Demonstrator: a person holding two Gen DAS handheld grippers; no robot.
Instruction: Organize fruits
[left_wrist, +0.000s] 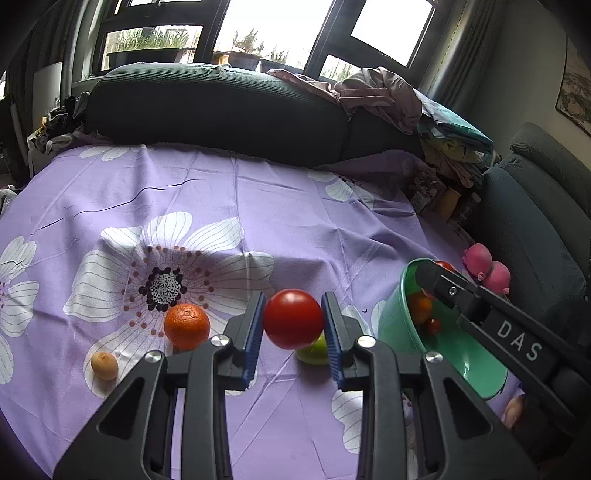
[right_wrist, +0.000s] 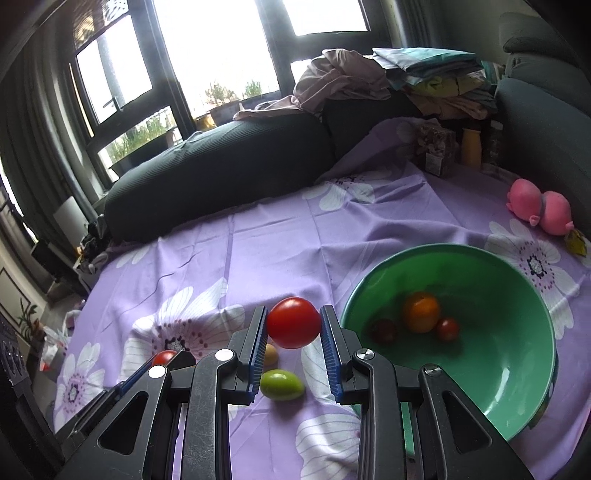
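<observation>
Both grippers are loaded: left gripper (left_wrist: 293, 321) has its blue pads clamped on a red tomato (left_wrist: 293, 318), and right gripper (right_wrist: 293, 325) is clamped the same way on its own red tomato (right_wrist: 293, 323), both fruits pinched near the fingertips and held clear of the cloth. The step in hand looks like carry-and-drop into the green bowl (right_wrist: 517, 369). The right one is closest: the bowl rim sits just beside its right finger, so I'd swing it over the bowl's open middle, lower it inside the wall, then ease the pads apart so the tomato rolls rather than drops. Aim for the bare near side, since an orange fruit (right_wrist: 421, 311) and two small dark-red ones (right_wrist: 447, 328) already sit at the bottom. Do one hand at a time; in the left view the right gripper's body crosses over the bowl (left_wrist: 402, 325), so the left should wait or it'll clip it. Keep squeeze steady, as tomatoes bruise and slip at the tips. Still loose on the purple floral cloth (left_wrist: 258, 206): a green fruit (right_wrist: 281, 384) just under the grippers, an orange (left_wrist: 187, 326) and a small tan fruit (left_wrist: 104, 365) further left. The pink toy (right_wrist: 541, 210) beyond the bowl isn't fruit, so leave it.
</observation>
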